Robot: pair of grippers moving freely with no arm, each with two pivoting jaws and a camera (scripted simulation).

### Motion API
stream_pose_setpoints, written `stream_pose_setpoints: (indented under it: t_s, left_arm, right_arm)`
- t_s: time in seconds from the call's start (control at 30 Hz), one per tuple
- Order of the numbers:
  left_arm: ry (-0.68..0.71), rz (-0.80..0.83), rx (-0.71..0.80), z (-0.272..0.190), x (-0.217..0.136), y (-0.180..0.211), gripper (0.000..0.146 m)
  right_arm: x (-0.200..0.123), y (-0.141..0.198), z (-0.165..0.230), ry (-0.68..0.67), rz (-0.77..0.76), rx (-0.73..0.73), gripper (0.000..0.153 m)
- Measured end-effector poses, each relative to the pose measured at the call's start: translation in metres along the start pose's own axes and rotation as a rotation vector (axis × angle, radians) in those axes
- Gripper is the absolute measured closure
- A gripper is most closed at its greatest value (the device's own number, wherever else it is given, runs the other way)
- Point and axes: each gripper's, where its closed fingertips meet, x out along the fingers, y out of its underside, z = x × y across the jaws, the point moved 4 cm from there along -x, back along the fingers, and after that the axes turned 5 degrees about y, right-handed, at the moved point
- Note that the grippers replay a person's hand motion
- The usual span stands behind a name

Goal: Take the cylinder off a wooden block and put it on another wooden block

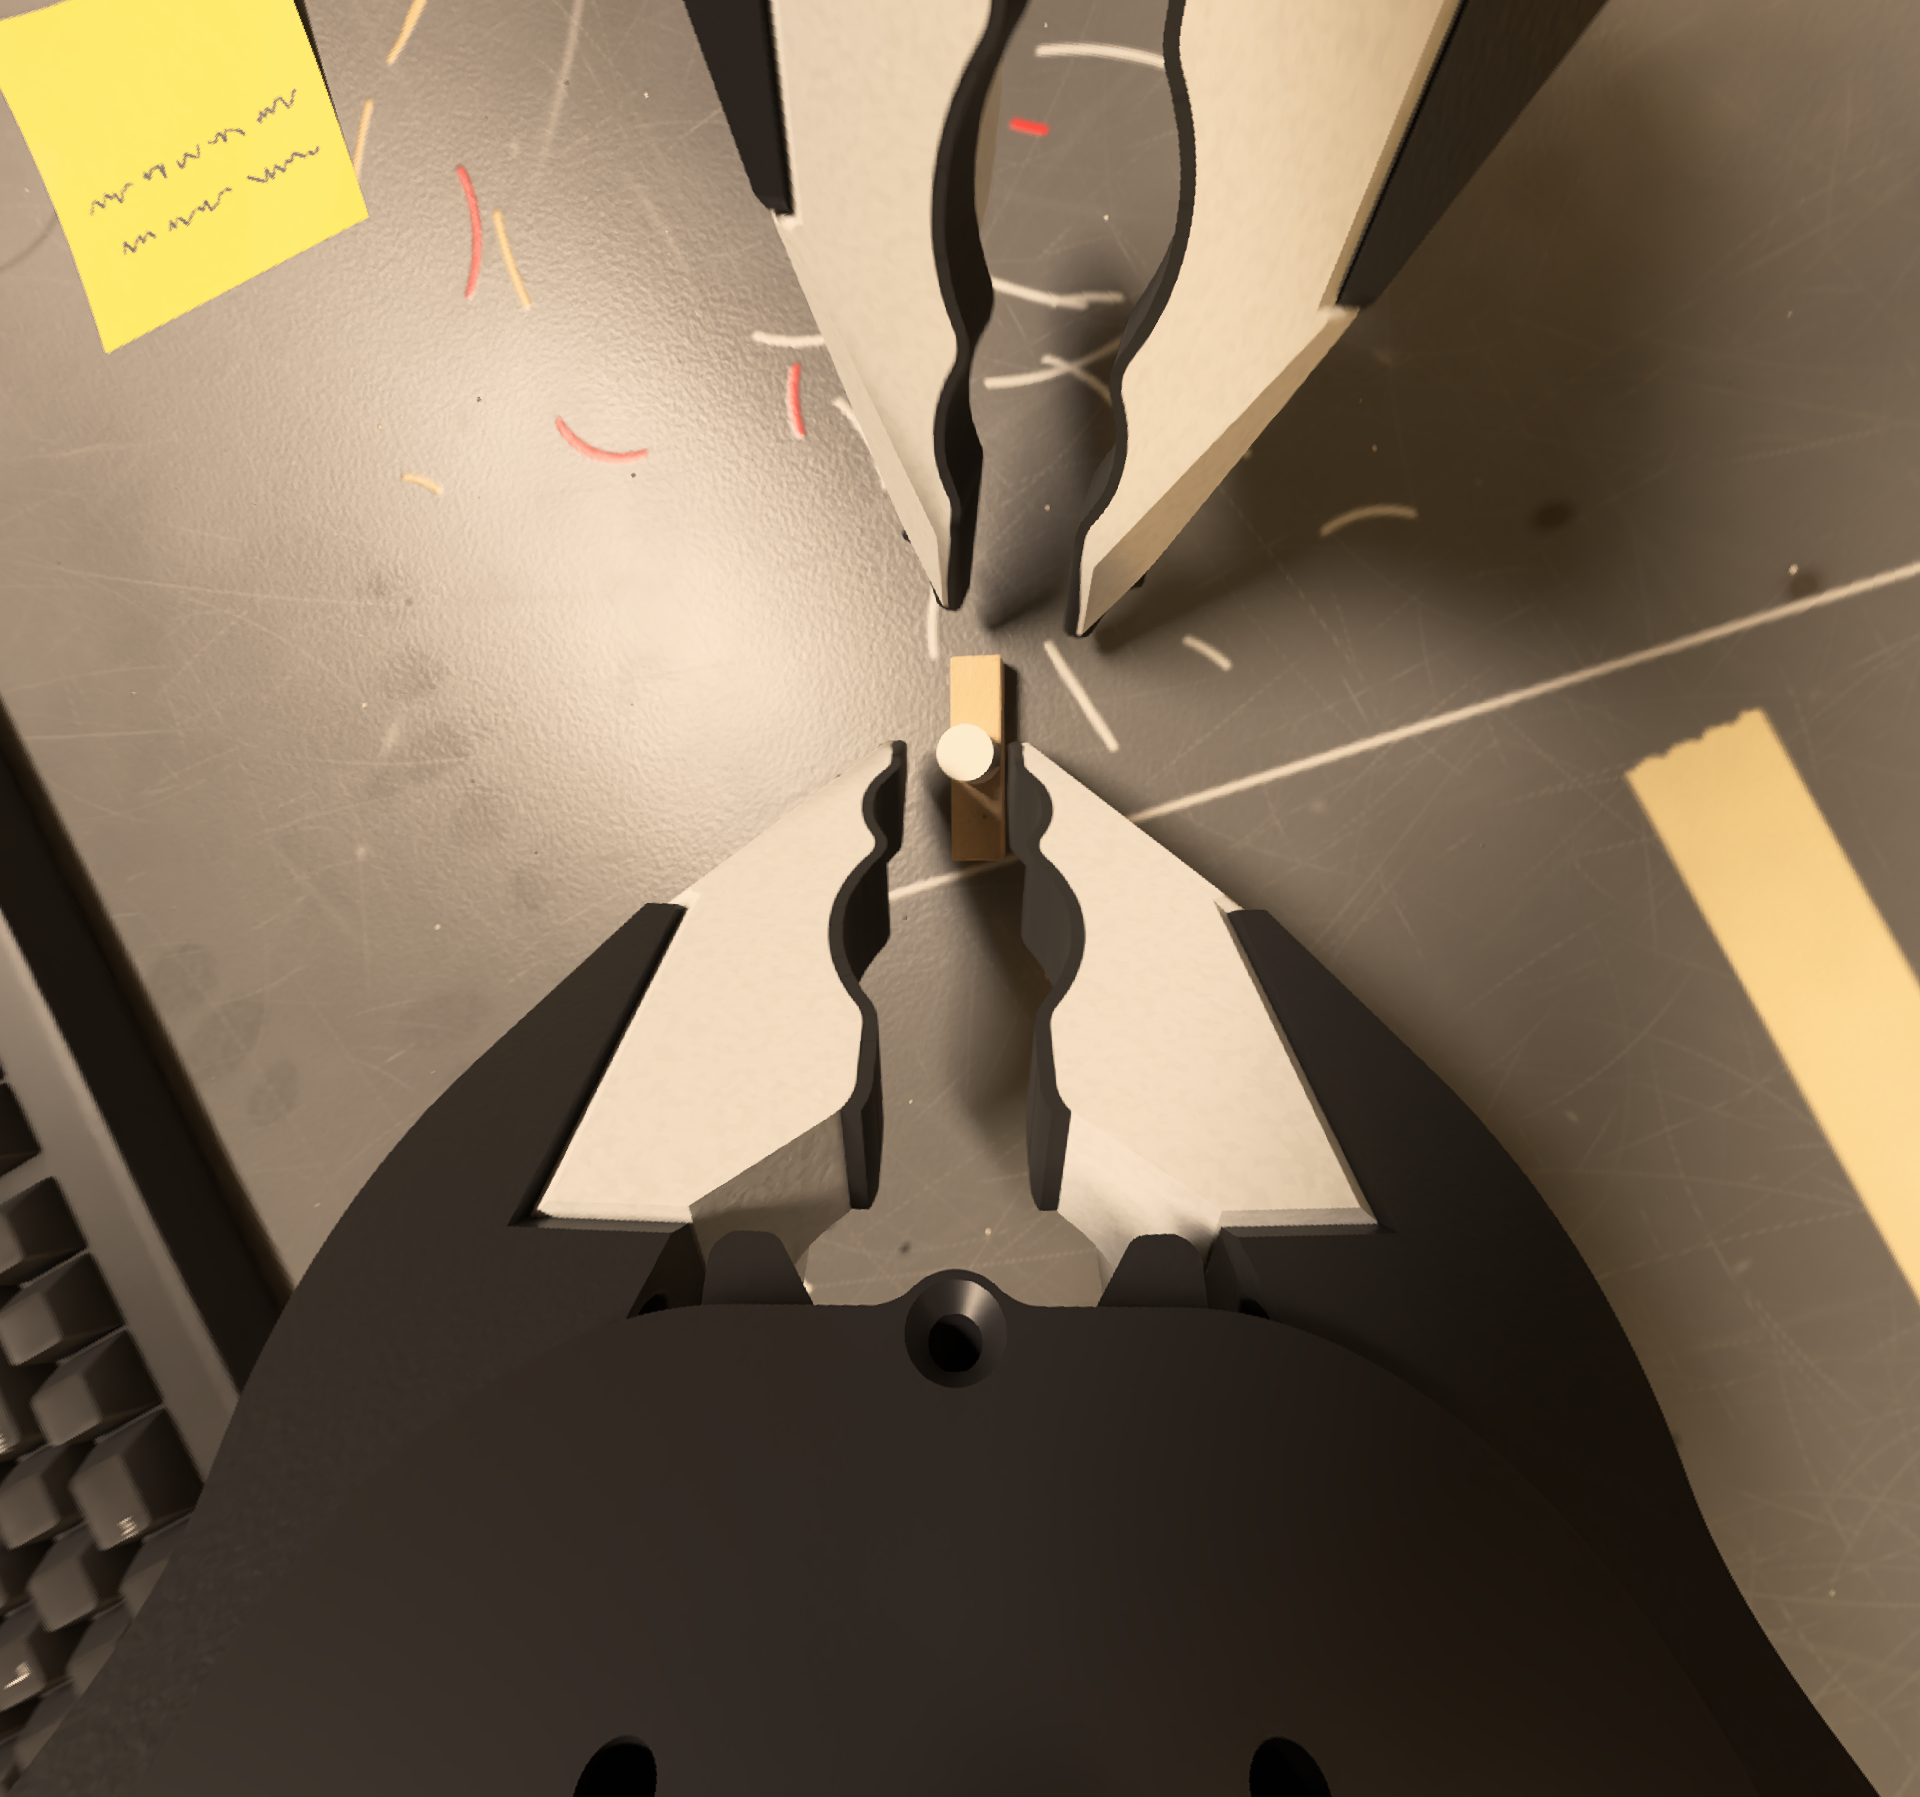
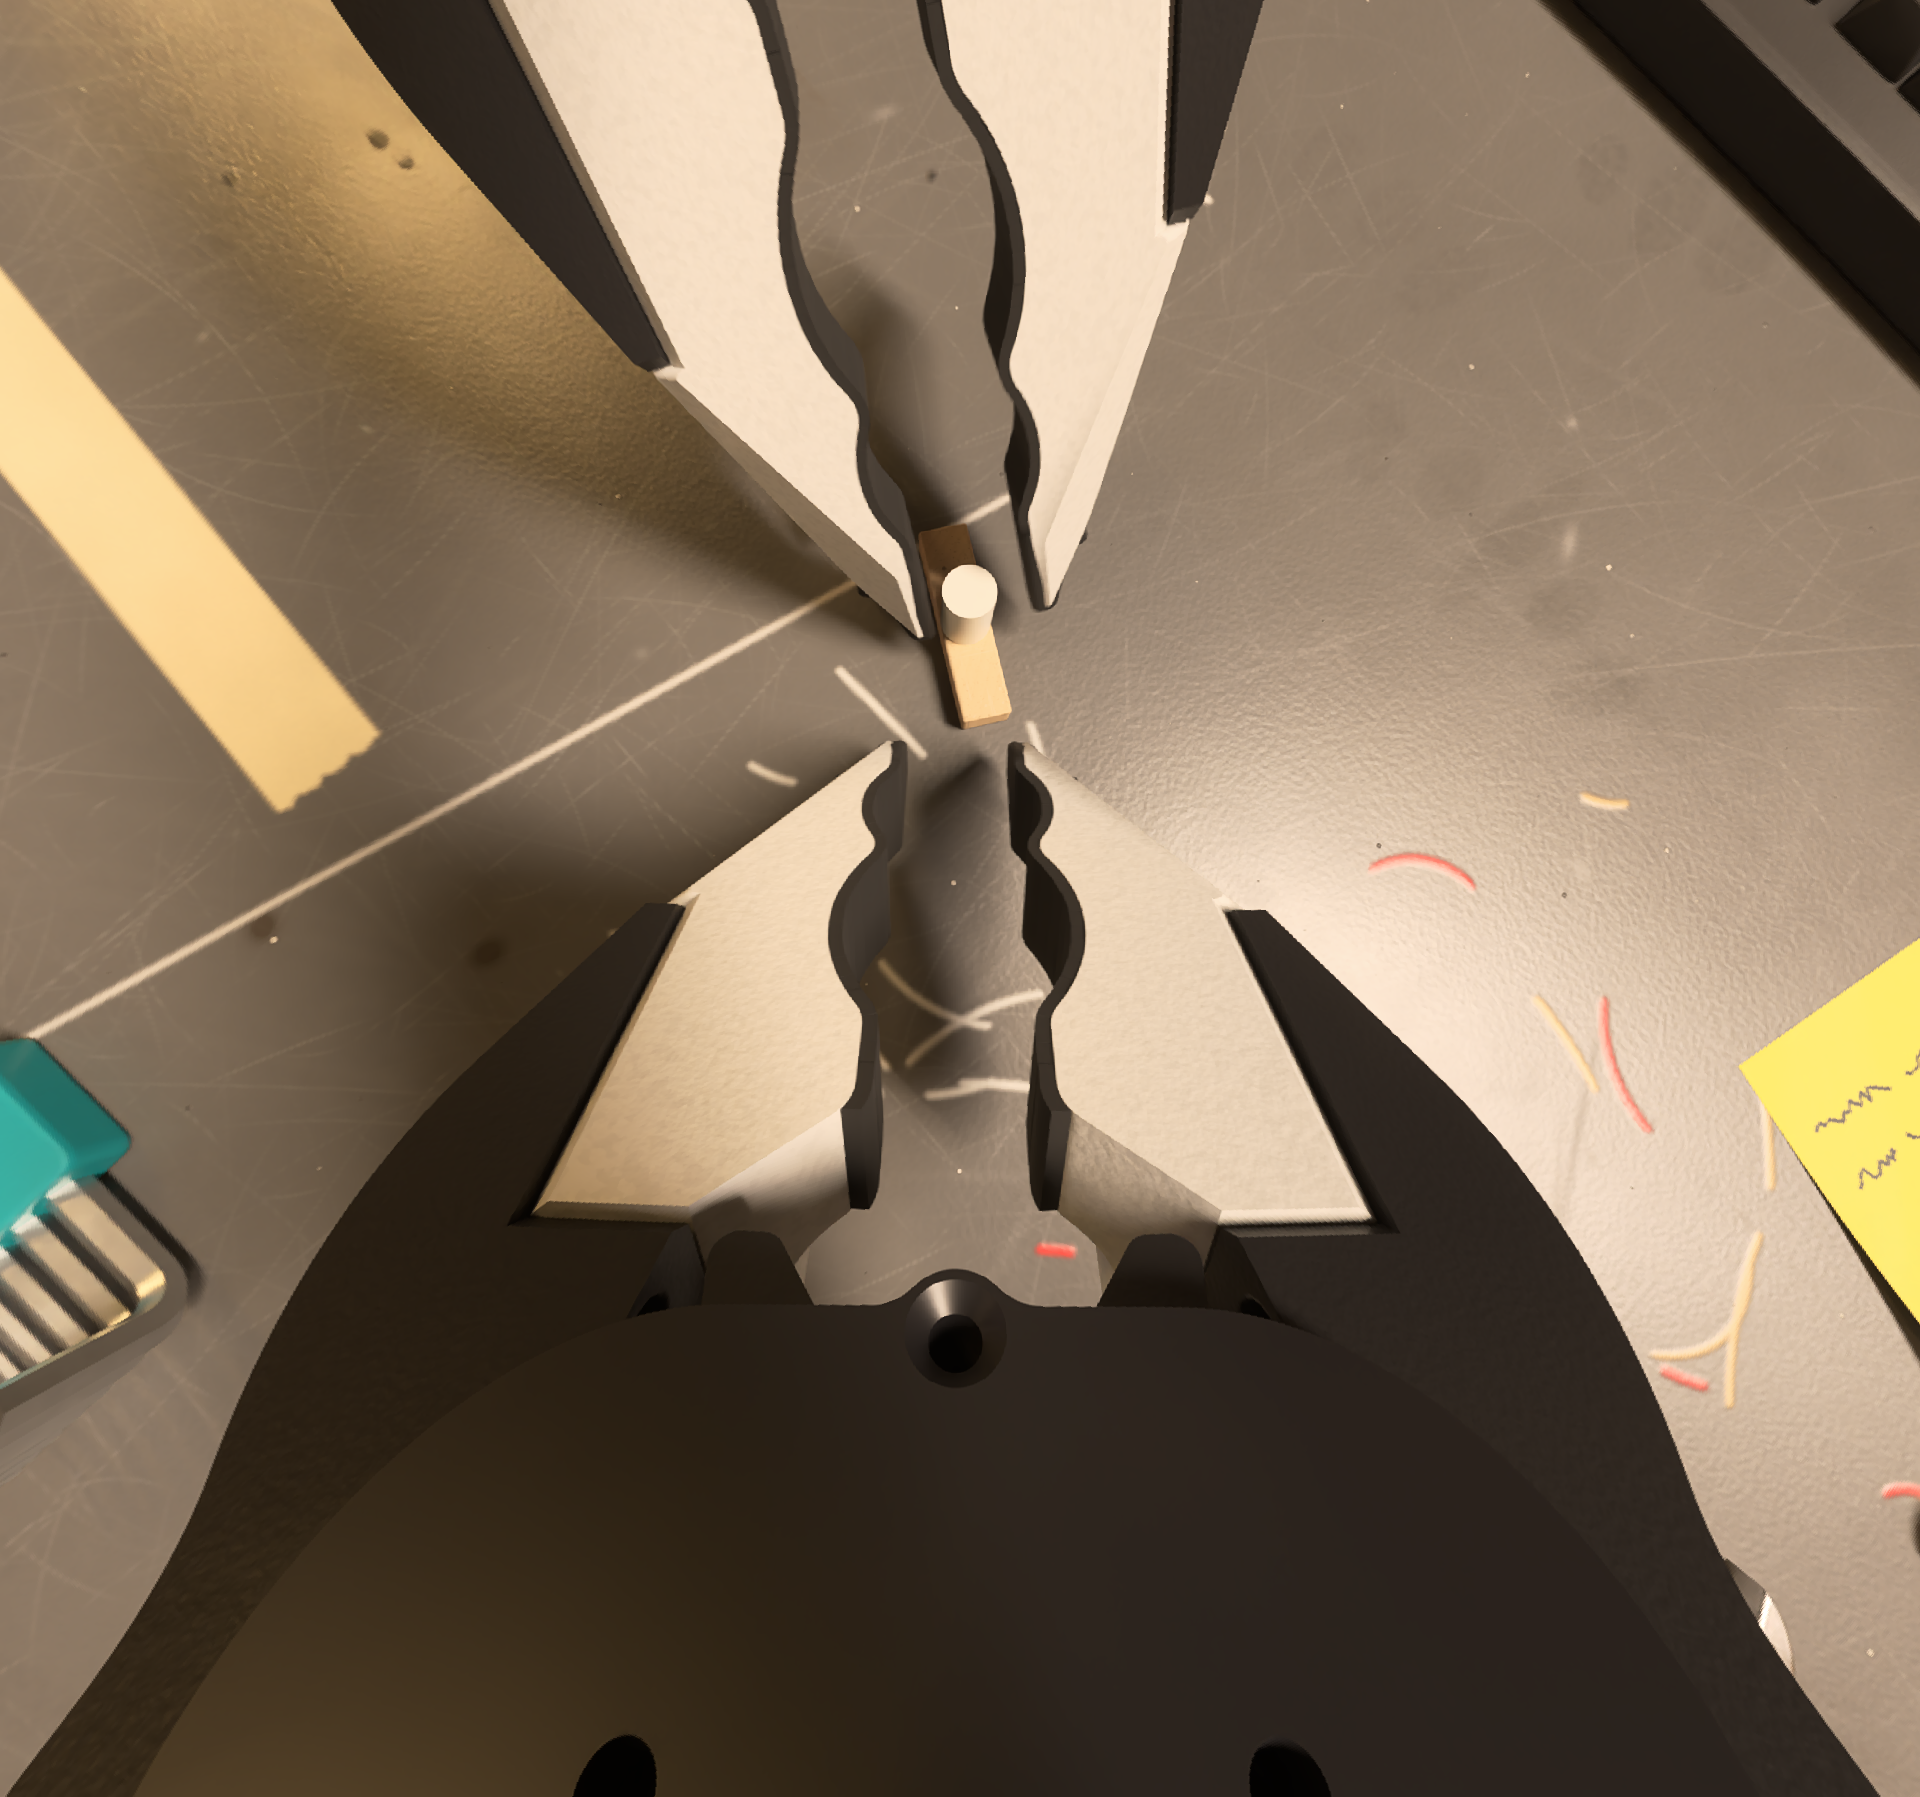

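A small white cylinder [image 1: 966, 753] stands upright on a thin wooden block [image 1: 977, 693] that lies flat on the grey table. My left gripper [image 1: 961, 752] is open, with one fingertip on each side of the cylinder and a gap on both sides. My right gripper [image 1: 1016, 609] is open and empty, pointing at the block's far end from the opposite side. In the right wrist view, the cylinder [image 2: 968, 597] and block [image 2: 977, 687] lie just beyond my right gripper [image 2: 958, 752], between the tips of the left gripper [image 2: 977, 609]. Only one wooden block shows.
A yellow sticky note [image 1: 177, 126] [image 2: 1849, 1145], a dark keyboard [image 1: 62, 1332] [image 2: 1766, 12], a strip of tan tape [image 1: 1787, 968] [image 2: 156, 542] and a teal tool with a ribbed metal part [image 2: 52, 1165] lie around. Short wire scraps [image 1: 473, 230] litter the table.
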Motion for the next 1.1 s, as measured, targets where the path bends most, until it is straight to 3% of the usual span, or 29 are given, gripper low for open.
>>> stream_pose_setpoints:
  t_s: [0.07,0.23,0.4,0.57,0.8,0.97,1.1]
  left_arm:
    - [0.014,-0.019,-0.027,0.0,0.002,-0.001,0.137]
    - [0.023,-0.026,-0.074,-0.001,0.003,-0.002,0.136]
    - [0.024,-0.05,-0.108,0.0,0.002,-0.001,0.136]
    - [0.018,-0.077,-0.128,0.0,-0.007,-0.003,0.136]
    - [0.025,-0.04,-0.122,-0.01,-0.009,0.002,0.136]
    - [0.014,-0.031,-0.133,-0.012,-0.017,0.008,0.136]
    - [0.003,-0.029,-0.145,-0.014,-0.022,0.012,0.136]
  right_arm:
    - [0.002,0.001,-0.001,0.002,0.003,-0.004,0.139]
    - [0.002,0.002,0.0,-0.037,0.002,0.005,0.153]
    - [0.0,-0.002,-0.002,-0.049,0.013,-0.001,0.153]
    - [-0.009,-0.021,-0.016,0.02,-0.08,-0.006,0.153]
    - [0.018,-0.015,-0.027,0.008,-0.008,-0.028,0.153]
    - [0.004,-0.023,-0.025,0.018,-0.057,-0.044,0.153]
    - [0.015,-0.014,-0.019,-0.003,0.009,-0.064,0.153]
